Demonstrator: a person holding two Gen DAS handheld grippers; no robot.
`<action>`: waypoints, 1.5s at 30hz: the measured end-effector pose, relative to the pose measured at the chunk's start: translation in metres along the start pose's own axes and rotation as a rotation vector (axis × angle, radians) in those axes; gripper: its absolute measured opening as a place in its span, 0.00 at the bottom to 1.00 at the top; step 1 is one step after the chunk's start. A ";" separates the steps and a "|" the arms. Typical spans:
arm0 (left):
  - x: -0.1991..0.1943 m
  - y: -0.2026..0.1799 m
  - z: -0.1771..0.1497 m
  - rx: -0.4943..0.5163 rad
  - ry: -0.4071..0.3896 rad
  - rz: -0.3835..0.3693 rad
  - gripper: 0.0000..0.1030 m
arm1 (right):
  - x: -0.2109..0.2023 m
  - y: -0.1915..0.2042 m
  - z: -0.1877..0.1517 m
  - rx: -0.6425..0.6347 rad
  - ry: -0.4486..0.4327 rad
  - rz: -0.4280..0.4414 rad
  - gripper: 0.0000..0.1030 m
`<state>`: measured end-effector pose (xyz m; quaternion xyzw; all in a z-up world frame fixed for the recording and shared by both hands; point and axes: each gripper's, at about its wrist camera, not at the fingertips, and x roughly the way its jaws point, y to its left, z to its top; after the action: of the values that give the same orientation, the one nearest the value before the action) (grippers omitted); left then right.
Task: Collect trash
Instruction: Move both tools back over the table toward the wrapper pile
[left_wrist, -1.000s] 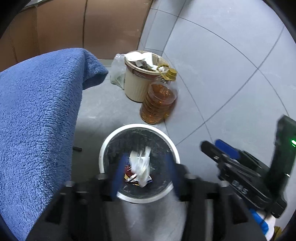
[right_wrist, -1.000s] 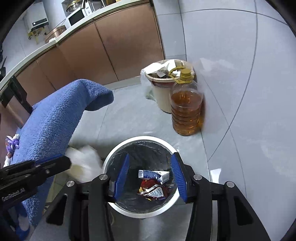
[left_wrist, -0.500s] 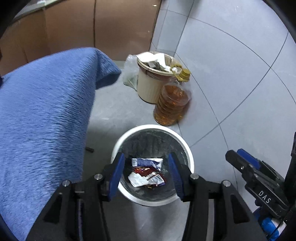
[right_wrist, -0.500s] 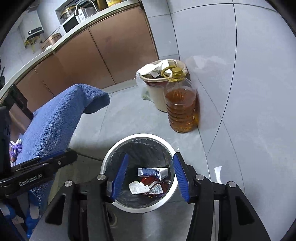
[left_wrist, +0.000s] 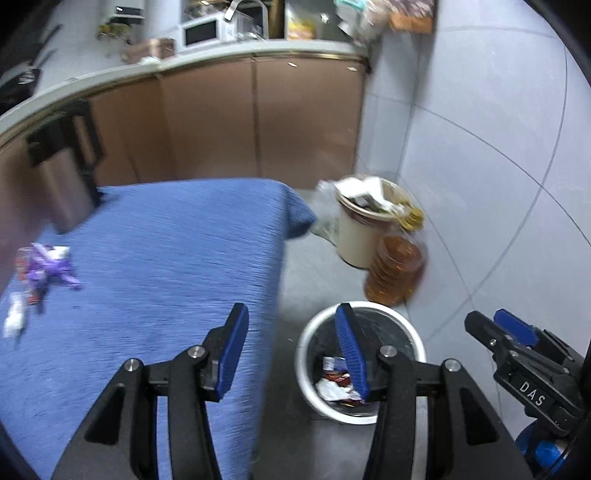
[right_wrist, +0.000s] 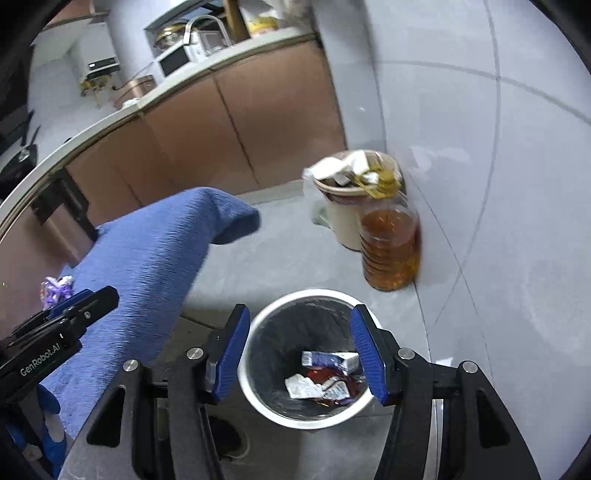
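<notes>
Lying in the bin (right_wrist: 258, 402), wrappers (right_wrist: 325, 376) sit below both grippers' empty jaws, the right's spreading.

**Both grippers empty, jaws apart**

The left gripper (left_wrist: 291, 350) points forward and downward, its two blue-padded fingers (left_wrist: 232, 350) standing well apart with nothing between them. In the right wrist view it shows from the side at the lower left, and below it what seems to be a blue-gloved hand, though the edge of the view is too dark to be sure.

The right gripper (right_wrist: 303, 354) also tilts downward. Its jaws are opening, the blue pads (right_wrist: 367, 354) spread wide, and nothing is gripped between them. The left wrist view catches its fingertips at the lower right.
</notes>
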<state>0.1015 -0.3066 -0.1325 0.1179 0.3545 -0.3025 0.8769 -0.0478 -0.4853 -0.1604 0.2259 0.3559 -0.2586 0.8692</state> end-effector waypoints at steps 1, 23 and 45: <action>-0.009 0.007 -0.001 -0.008 -0.016 0.019 0.46 | -0.004 0.008 0.001 -0.014 -0.007 0.011 0.56; -0.154 0.175 -0.065 -0.263 -0.170 0.338 0.57 | -0.063 0.201 -0.015 -0.335 -0.049 0.276 0.59; -0.165 0.250 -0.098 -0.378 -0.147 0.410 0.58 | -0.047 0.277 -0.033 -0.476 0.000 0.335 0.59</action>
<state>0.1080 0.0059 -0.0906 -0.0007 0.3089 -0.0554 0.9495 0.0764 -0.2412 -0.0893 0.0713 0.3642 -0.0210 0.9283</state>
